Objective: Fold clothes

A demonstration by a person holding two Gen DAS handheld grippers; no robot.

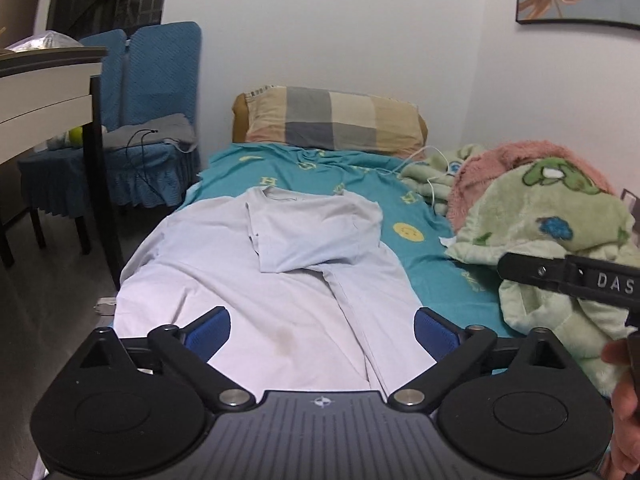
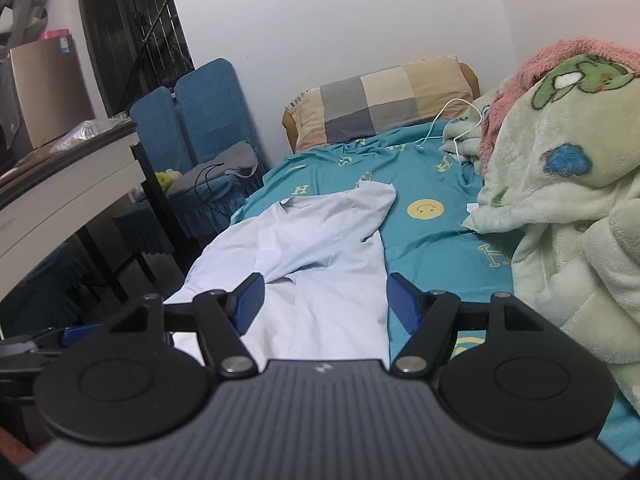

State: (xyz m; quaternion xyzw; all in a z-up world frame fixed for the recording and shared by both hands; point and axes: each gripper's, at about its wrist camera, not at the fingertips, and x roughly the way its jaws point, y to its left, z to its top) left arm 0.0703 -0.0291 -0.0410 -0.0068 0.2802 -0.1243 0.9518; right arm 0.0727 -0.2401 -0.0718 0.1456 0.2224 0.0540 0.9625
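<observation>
Shirt lies mid-frame on the bed with its right side folded in, both tools () wide and holding nothing, so a shallow pinch could drag that flap open, or the left edge slides off.

Right side: heaped green-and-pink fleece blanket blocks you.
Left side: your path drops to open floor.
Ahead: bare teal printed bedsheet.
</observation>
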